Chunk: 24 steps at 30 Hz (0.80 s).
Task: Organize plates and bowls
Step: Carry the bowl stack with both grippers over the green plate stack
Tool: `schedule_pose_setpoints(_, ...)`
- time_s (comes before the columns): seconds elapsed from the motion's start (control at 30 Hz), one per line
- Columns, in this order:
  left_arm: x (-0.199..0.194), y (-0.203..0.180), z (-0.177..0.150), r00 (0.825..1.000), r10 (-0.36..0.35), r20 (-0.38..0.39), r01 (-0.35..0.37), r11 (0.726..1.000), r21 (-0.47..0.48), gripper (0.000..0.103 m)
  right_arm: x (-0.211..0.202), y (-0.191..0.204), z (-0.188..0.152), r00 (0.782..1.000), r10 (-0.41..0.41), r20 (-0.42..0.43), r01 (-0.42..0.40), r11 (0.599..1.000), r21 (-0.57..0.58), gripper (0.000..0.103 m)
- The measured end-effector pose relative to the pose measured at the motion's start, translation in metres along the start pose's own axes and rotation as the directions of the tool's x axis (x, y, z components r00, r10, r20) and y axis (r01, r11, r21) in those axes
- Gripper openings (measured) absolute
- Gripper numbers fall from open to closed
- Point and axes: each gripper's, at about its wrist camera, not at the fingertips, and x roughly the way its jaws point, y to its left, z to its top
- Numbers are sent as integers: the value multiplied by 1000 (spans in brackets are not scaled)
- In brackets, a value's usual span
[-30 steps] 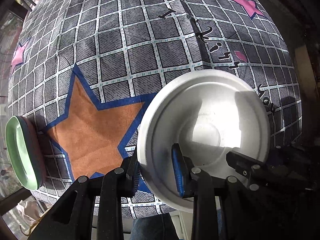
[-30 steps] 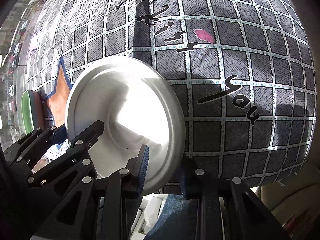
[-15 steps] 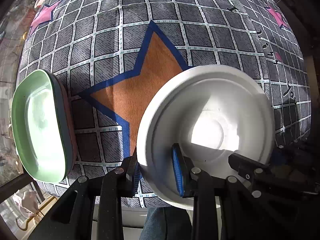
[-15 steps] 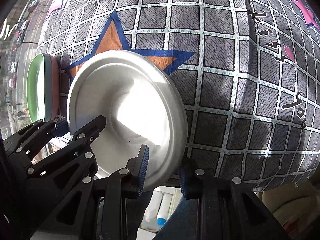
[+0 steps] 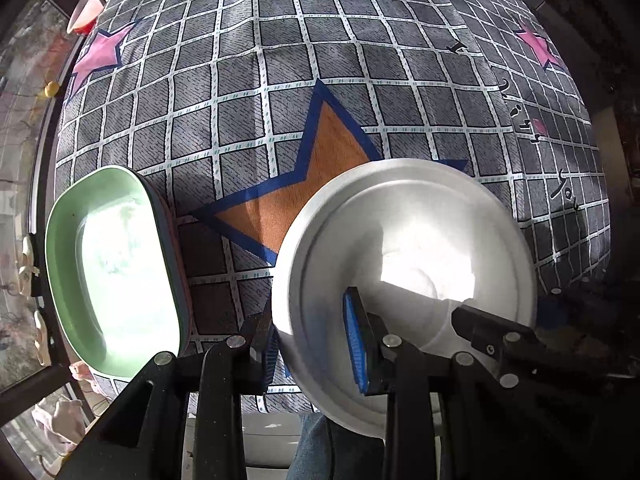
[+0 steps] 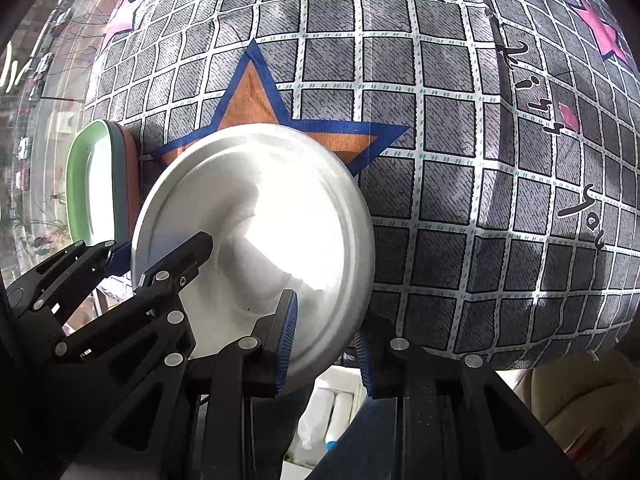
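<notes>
Right now both tools grip one round white plate with a raised centre ring (image 5: 404,264), carried above a counter draped in a grey grid-patterned cloth (image 5: 280,92). The left tool (image 5: 314,344) pinches the plate's near rim, one blue-padded finger under the edge and the other lying on the plate's upper face. The right tool (image 6: 326,344) does the same on the opposite side of that rim, with one blue pad on the bright face and its partner behind the edge. From the right wrist view, the left tool shows as a black linkage crossing the lower left of the plate.

Sunlight glares hard off the plate's middle, so its surface detail is washed out. Beneath it on the cloth lies a printed orange star with a blue outline (image 5: 320,168), partly covered by the plate. Off to the left, near the cloth's edge, sits a stack of oblong dishes: a pale green oval dish (image 5: 108,268) on top, with a grey one and a pinkish one showing as thin rims under it. Plate and stack are near each other but apart.
</notes>
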Motion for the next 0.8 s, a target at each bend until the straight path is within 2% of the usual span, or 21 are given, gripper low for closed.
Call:
schedule_pose_setpoints(0.27,-36,33,2,998,12,62,-9,998,-59,32,-29,33,6,999,4,46,-2,999,-41,31)
schedule_pose_setpoints(0.47,-56,65,-6,992,40,116,-25,991,-129,32,-41,75,11,997,13,69,-7,996,-91,31)
schedule_pose_setpoints(0.63,-59,93,-24,985,87,149,-53,974,-222,31,-41,111,22,996,31,84,-17,986,-167,31)
schedule_pose_setpoints(0.8,-57,131,-44,984,106,141,-55,943,-327,31,-25,139,32,996,33,82,-12,969,-246,31)
